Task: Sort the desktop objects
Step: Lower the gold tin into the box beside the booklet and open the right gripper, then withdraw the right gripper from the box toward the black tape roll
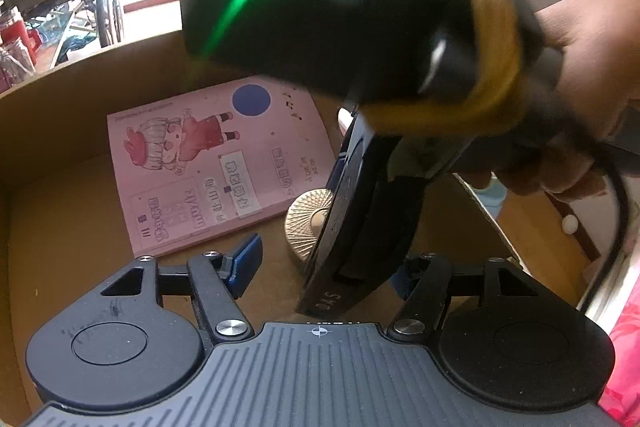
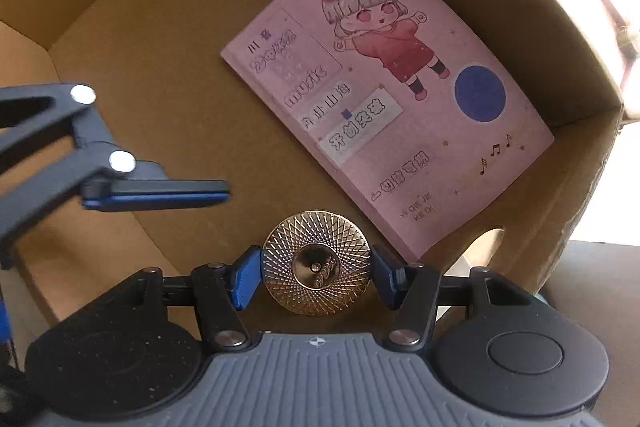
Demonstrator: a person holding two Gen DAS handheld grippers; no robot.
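Filling both views, a cardboard box (image 2: 168, 75) takes up most of the scene, its brown floor and walls lit from a bright window beyond the rim. Flat on that floor lies a pink notebook (image 2: 384, 99), its cover printed with a cartoon girl in a red beret, a blue circle and a few music notes; one of its corners reaches the box wall beside an oval handle cutout. From the left wrist camera the same notebook (image 1: 216, 167) appears turned round, lying toward the far wall of the box (image 1: 60, 235).

The right gripper (image 2: 316, 273) sits low in the box, its two blue pads pressed against opposite edges of a round gold disc (image 2: 316, 265) with an engraved radial pattern (a compact or lid, the lettering too small to read). The disc is just beside the near corner of the notebook without touching it, and seems to sit on or very near the floor. In the left wrist view the disc (image 1: 308, 223) is half hidden behind the right gripper's dark body, which a bare hand (image 1: 592, 99) holds.

The left gripper (image 1: 320, 263) hangs inside the box with its fingers spread wide and nothing between them; one blue-edged finger (image 2: 160, 193) juts in from the left of the right wrist view, apart from the disc.
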